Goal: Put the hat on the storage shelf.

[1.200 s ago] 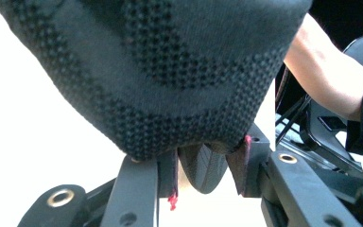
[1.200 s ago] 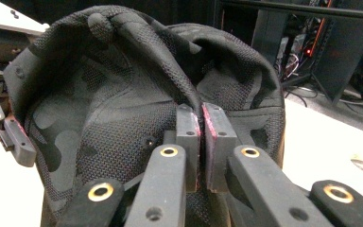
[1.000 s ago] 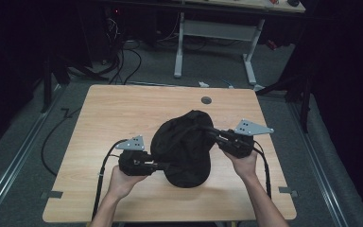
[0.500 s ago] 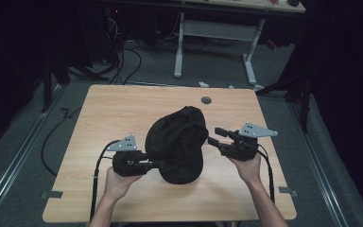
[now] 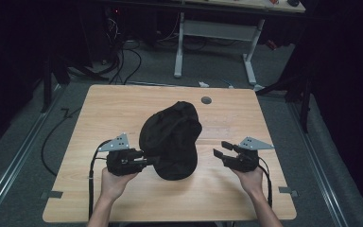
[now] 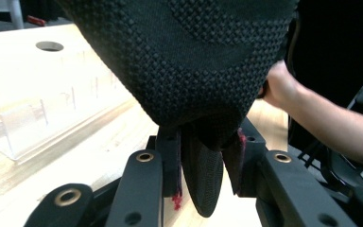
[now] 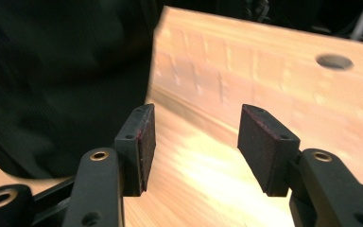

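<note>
Cap (image 5: 172,137) on table (image 5: 123,101) | left tool (image 5: 144,161) clamps its edge | right tool (image 5: 221,150) just opened, jaws bare

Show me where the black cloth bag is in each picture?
High view: black cloth bag lies mid-table.
Left gripper view: bag fills the top, pinched between the jaws.
Right gripper view: bag is the dark blur at left.
Shared landmark: the table's round hole.

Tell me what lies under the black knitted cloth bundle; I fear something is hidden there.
Under the black knitted cloth bundle the light wooden table shows around its edges. The left gripper pinches its near edge. Whatever lies beneath its middle is covered.
</note>
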A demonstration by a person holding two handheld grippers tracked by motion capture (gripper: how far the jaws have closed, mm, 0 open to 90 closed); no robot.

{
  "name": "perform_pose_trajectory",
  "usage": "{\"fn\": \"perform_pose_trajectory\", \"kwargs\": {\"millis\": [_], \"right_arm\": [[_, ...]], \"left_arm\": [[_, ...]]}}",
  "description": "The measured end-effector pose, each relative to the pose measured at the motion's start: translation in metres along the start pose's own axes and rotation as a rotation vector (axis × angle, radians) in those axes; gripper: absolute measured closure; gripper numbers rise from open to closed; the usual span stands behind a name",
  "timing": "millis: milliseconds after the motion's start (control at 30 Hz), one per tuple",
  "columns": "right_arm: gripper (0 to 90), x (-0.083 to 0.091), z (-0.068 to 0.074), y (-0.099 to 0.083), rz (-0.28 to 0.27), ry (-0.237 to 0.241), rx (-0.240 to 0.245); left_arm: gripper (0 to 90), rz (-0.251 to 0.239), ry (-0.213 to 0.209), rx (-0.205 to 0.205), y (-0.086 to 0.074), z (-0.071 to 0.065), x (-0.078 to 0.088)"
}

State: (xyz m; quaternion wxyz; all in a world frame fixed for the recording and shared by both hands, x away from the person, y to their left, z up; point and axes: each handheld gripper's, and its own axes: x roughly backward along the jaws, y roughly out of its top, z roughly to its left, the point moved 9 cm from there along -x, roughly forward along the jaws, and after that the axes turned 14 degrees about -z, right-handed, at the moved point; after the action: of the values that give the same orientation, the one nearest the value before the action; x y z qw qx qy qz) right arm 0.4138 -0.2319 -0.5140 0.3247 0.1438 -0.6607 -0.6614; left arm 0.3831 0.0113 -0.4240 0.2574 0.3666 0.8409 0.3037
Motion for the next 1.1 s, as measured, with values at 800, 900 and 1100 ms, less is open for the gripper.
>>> {"fn": "perform_pose_trajectory", "kwargs": {"millis": [800, 900, 1100], "right_arm": [[40.6, -0.004, -0.028, -0.077, 0.257, -0.200, 0.016], [38.8, -0.005, -0.028, -0.078, 0.263, -0.214, 0.028], [36.9, -0.005, -0.027, -0.078, 0.264, -0.230, 0.021]], "left_arm": [[70.8, -0.124, 0.067, -0.060, 0.025, 0.009, 0.001], [70.7, -0.148, 0.069, -0.059, 0.031, 0.008, 0.000], [70.8, -0.187, 0.085, -0.076, 0.042, 0.006, 0.000]]}}
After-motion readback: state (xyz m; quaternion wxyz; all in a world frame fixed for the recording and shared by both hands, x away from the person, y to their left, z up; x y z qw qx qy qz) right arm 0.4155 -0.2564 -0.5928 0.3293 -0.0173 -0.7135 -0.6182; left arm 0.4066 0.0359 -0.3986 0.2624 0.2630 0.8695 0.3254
